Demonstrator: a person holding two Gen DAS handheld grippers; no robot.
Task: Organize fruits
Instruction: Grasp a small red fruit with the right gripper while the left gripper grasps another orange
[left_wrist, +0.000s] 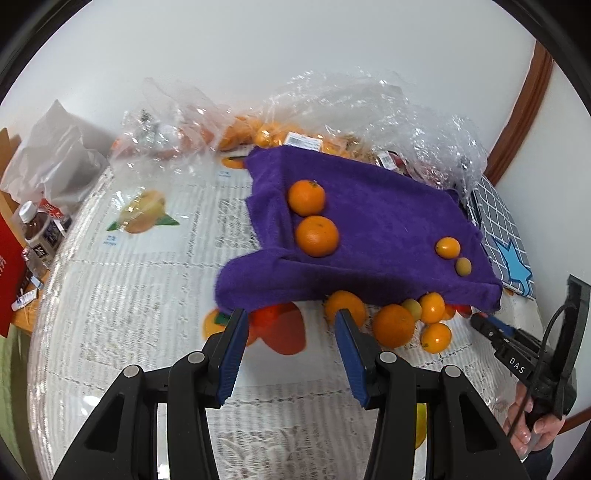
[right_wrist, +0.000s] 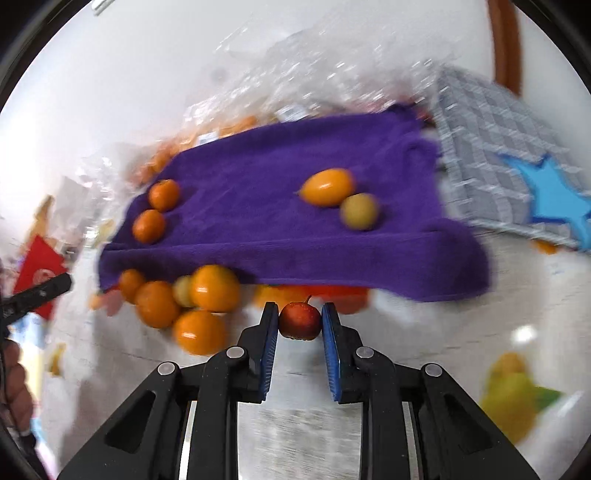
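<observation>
My right claw (right_wrist: 300, 320) is pinching a tiny red fruit (right_wrist: 299, 320) at 6 o'clock below the purple towel (right_wrist: 280, 206), left claw (left_wrist: 291, 325) empty and half-open, so honestly a shallow tip grip might let it squirt out.

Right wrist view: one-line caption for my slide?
Right gripper shut on a small red round fruit before a purple towel carrying four orange and yellow fruits.

Fuzzy purple cloth (left_wrist: 373, 206), glossy oranges (left_wrist: 317, 236)
</observation>
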